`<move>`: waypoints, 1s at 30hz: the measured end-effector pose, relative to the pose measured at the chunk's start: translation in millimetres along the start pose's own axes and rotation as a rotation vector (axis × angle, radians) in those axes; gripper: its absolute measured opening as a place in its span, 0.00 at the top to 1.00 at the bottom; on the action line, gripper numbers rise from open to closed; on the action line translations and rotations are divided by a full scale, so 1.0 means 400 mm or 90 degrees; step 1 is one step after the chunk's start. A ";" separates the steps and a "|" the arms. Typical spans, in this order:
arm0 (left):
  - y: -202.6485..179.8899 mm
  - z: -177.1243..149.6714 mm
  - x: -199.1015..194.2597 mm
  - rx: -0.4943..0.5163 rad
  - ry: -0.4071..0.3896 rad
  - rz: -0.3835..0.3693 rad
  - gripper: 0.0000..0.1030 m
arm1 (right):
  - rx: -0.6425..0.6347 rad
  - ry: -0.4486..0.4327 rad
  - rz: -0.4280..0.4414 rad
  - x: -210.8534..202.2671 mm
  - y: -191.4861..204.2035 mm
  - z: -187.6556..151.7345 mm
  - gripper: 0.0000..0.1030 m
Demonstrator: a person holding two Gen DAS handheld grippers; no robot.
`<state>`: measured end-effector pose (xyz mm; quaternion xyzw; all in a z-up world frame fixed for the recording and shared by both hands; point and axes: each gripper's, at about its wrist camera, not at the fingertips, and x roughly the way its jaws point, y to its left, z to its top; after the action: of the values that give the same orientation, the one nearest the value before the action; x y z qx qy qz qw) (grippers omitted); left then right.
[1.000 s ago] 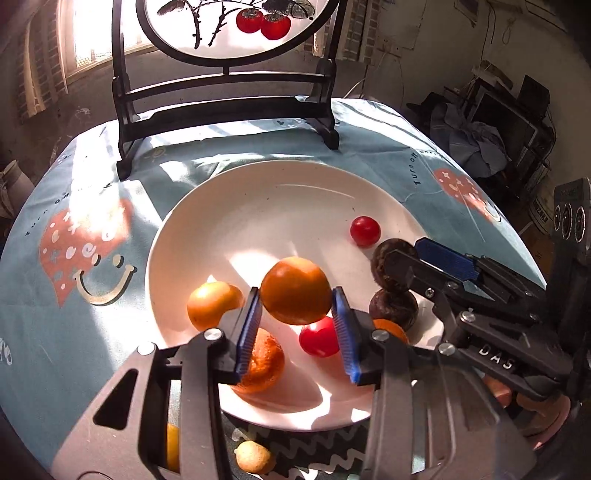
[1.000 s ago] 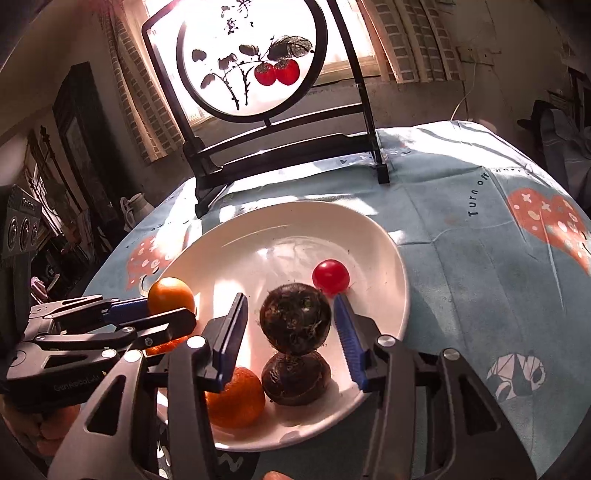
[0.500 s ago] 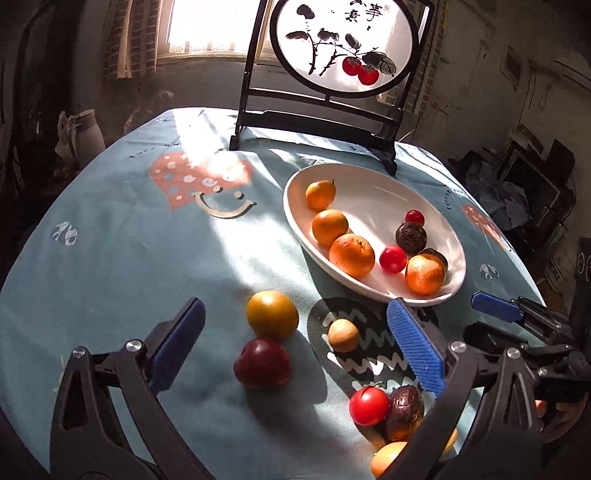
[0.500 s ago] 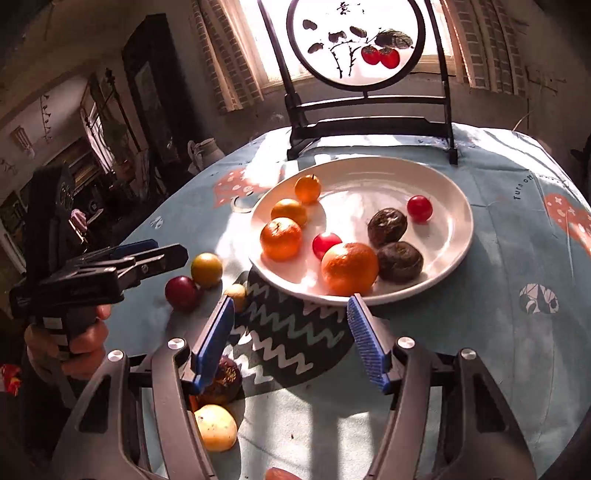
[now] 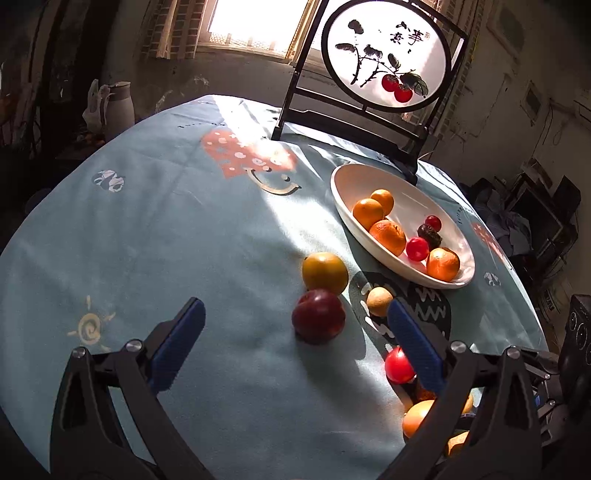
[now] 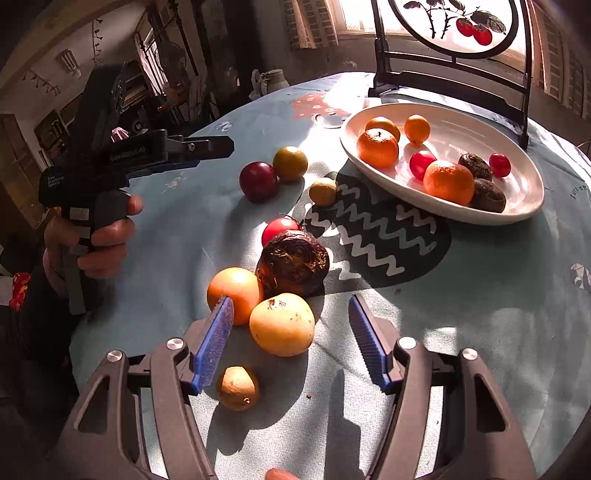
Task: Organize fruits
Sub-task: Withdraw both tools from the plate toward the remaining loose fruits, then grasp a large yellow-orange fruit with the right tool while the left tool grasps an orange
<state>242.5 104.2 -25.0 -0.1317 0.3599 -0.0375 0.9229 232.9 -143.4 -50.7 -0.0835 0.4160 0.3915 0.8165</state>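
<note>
A white plate holds several oranges, cherry tomatoes and dark passion fruits. Loose on the cloth lie a dark red plum, a yellow-green plum and a small tan fruit. Nearer lie a red tomato, a dark passion fruit, an orange, a pale yellow fruit and a small tan fruit. My left gripper is open and empty, just short of the red plum. My right gripper is open, its jaws around the pale yellow fruit without touching it.
A black wooden stand with a round painted panel rises behind the plate. A grey jug stands off the table's far left. The round table's edge curves close on the left and near sides.
Both grippers have let go of the fruit they held over the plate, opened and pulled back. They now hang low over the loose fruit on the near cloth.
</note>
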 end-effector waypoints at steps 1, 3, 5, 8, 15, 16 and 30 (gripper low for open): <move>-0.005 -0.001 -0.001 0.008 -0.003 0.006 0.02 | -0.001 0.003 0.000 0.002 0.001 0.000 0.39; -0.012 -0.002 -0.002 0.023 -0.008 0.015 0.02 | -0.004 0.006 0.005 0.005 0.001 -0.002 0.42; -0.016 -0.003 0.000 0.030 -0.007 0.018 0.02 | -0.008 0.009 0.007 0.005 0.006 -0.004 0.45; -0.016 -0.004 0.003 0.030 -0.003 0.018 0.02 | -0.013 0.013 0.007 0.006 0.012 -0.007 0.45; -0.011 -0.003 0.003 0.023 0.002 0.010 0.02 | -0.011 0.020 0.010 0.012 0.011 -0.011 0.50; -0.012 -0.003 0.002 0.025 0.001 0.009 0.02 | -0.012 0.020 0.013 0.013 0.012 -0.012 0.51; -0.018 -0.007 0.001 0.031 0.004 0.007 0.02 | -0.028 0.036 0.005 0.034 0.012 -0.024 0.62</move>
<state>241.1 96.5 -25.3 -0.1068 0.3626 -0.0416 0.9249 228.3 -136.8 -65.8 -0.1110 0.4306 0.4014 0.8007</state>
